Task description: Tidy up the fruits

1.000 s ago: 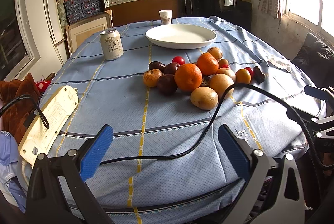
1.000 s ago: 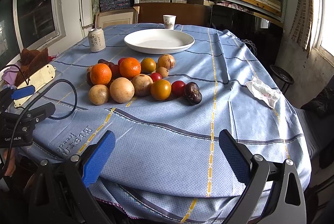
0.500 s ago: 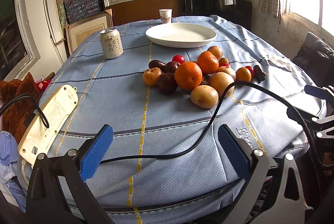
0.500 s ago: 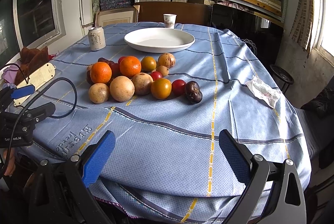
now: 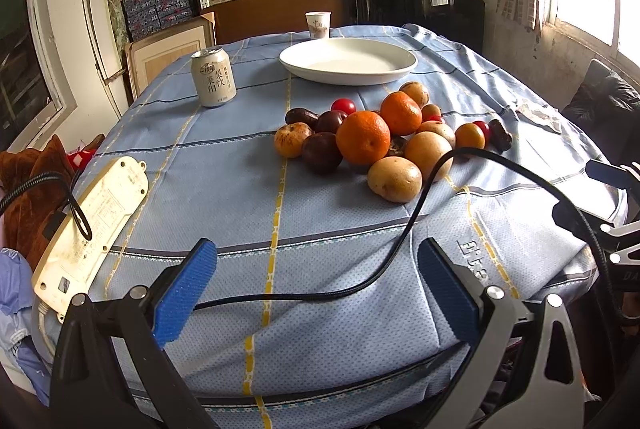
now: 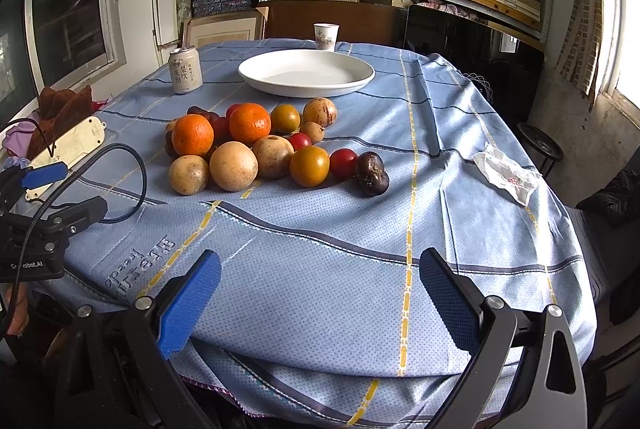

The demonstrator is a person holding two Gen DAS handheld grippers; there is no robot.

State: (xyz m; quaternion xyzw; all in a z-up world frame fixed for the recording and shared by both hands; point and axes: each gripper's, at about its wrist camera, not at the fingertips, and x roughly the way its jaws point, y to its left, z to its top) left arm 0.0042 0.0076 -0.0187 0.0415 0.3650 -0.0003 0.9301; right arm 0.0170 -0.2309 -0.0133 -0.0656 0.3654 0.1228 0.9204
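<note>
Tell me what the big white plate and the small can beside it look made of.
Wide white plate: probably glazed ceramic, possibly melamine; smooth rim with soft sheen. Pale printed drink can: likely aluminium; thin cylinder with pull-tab top.

The left gripper [image 5: 316, 289] hangs wide open above the near tablecloth [image 5: 224, 189]; fruits [image 5: 362, 143] cluster mid-table, white plate [image 5: 348, 63] beyond.

Both grippers, left gripper [image 5: 318, 285] and right gripper [image 6: 320, 289], have black frames, silver screws, dimpled blue pads [image 6: 188, 303] and a black braided cable [image 5: 400, 253].
</note>
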